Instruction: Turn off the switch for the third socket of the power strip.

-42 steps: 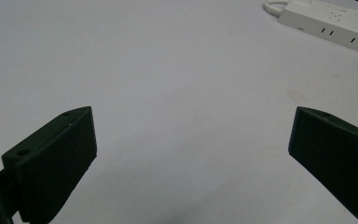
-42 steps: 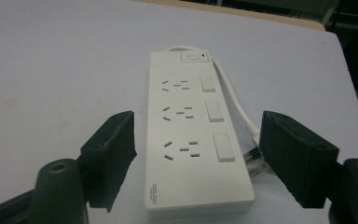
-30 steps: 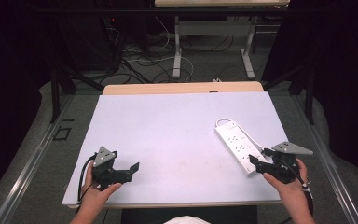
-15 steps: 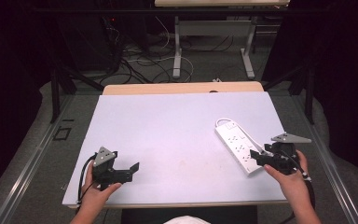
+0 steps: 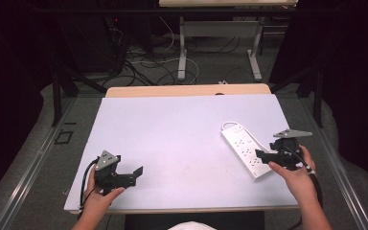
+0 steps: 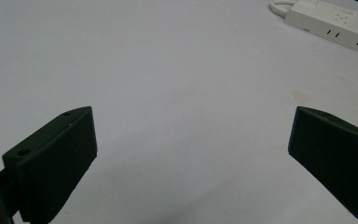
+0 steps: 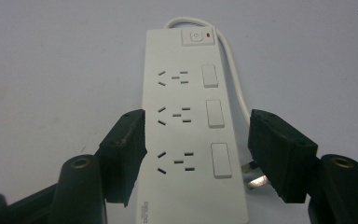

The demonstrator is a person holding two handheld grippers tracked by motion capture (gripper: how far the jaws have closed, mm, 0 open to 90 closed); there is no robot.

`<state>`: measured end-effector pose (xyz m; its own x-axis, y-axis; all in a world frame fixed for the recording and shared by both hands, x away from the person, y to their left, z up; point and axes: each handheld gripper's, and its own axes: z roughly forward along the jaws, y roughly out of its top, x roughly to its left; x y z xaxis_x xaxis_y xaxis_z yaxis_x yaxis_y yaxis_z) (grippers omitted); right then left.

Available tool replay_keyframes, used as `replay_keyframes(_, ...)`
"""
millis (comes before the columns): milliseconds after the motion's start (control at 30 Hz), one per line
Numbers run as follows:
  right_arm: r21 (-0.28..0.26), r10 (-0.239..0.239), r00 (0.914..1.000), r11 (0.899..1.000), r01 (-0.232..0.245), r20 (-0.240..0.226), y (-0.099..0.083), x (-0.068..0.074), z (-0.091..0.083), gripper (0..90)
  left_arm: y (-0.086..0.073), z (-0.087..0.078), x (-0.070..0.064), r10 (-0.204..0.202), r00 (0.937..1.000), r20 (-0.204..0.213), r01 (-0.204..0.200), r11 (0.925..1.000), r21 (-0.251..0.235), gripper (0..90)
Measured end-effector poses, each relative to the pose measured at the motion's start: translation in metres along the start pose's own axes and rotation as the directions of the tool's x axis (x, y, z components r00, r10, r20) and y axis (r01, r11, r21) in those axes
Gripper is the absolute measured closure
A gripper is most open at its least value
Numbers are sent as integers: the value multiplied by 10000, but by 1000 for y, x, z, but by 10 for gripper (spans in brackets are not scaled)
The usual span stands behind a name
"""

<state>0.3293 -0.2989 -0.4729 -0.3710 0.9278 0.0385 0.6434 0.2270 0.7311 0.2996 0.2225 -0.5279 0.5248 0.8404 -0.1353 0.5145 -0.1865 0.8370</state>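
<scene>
White power strip, small grey print at its near end, too blurred to read

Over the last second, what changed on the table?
The right gripper edged forward along the near end of the power strip; its open jaws now straddle that end without closing on it. The left gripper stayed open at the near left of the table, and the strip hasn't shifted.

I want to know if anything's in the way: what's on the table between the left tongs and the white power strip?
Nothing: in the high view, bare white tabletop separates the left tongs from the white plastic power strip.
</scene>
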Motion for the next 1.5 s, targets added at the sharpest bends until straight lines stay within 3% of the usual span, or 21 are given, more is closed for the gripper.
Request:
replay_keyframes(600, 568, 1165, 9926, 9914, -1183, 334, 1, -7, 17, 394, 0, 3, 0, -154, 9999, 78, 154, 9999, 10, 11)
replay_keyframes(867, 715, 1981, 9802, 9776, -1978, 40, -5, -13, 25, 458, 0, 3, 1, -188, 9997, 132, 188, 9998, 30, 12)
replay_keyframes(1500, 1110, 1842, 9817, 9758, -1886, 487, -12, -21, 30, 721, 0, 2, 1, -151, 9998, 128, 151, 9999, 62, 14)
